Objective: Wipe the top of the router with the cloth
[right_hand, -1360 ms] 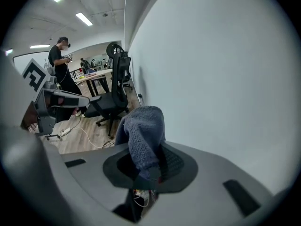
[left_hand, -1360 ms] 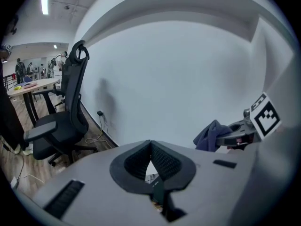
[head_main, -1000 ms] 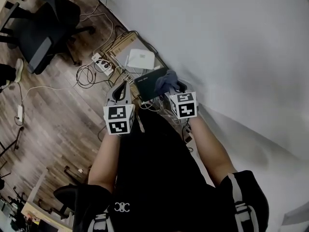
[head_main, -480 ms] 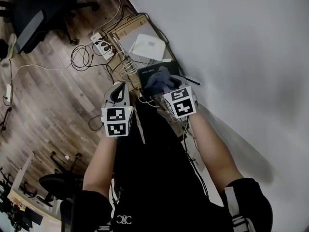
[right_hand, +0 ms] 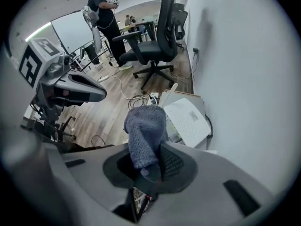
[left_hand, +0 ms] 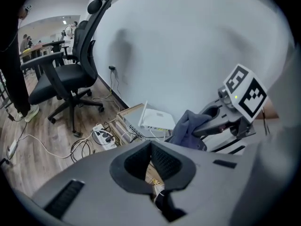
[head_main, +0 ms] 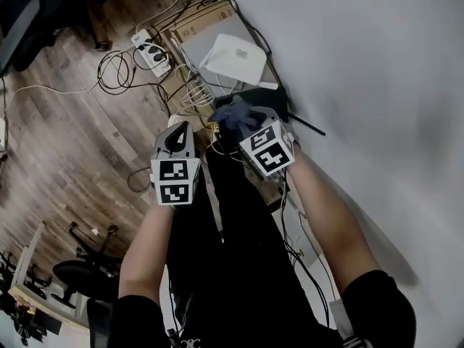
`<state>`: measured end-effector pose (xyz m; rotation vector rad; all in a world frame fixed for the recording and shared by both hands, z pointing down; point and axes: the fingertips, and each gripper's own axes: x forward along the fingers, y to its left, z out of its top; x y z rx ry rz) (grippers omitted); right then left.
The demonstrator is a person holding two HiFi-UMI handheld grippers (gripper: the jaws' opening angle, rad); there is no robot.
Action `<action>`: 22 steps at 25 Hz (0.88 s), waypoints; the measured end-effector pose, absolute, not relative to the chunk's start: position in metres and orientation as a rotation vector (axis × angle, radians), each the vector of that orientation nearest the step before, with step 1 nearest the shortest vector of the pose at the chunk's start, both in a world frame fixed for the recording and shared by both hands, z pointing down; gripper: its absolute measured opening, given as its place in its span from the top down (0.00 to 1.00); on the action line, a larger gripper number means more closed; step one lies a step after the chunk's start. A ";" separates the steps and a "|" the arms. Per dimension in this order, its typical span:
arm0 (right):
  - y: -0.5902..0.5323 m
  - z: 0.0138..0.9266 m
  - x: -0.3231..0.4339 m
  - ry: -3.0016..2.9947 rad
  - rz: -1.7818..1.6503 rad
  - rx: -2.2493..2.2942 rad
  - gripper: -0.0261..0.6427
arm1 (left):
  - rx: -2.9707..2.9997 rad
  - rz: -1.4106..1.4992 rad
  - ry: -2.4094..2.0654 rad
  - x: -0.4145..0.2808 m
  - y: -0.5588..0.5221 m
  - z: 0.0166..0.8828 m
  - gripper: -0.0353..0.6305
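No legible text or numbers

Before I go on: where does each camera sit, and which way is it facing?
Head view: on the person's head, looking steeply down at the floor beside the wall; shows both forearms, the left gripper and the right gripper.
Left gripper view: on the left gripper, facing the wall's foot; shows its own shut jaws, with the right gripper at right.
Right gripper view: on the right gripper, facing along the wall toward a chair; its jaws are shut on the cloth.
Shared: all three views show the cloth and the white router.
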<state>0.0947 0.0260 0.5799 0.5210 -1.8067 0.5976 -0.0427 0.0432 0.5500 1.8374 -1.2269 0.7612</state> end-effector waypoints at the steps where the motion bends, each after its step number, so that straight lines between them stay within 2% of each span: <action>1: 0.028 0.588 0.095 -1.800 0.597 0.508 0.89 | 1.830 0.762 -1.219 -0.043 0.046 0.557 0.94; 9: 0.024 0.639 0.084 -1.807 0.605 0.478 0.89 | 1.785 0.816 -1.186 -0.048 0.063 0.606 0.94; 22: 0.028 0.679 0.072 -1.889 0.475 0.266 0.89 | 1.769 0.854 -1.169 -0.051 0.068 0.625 0.94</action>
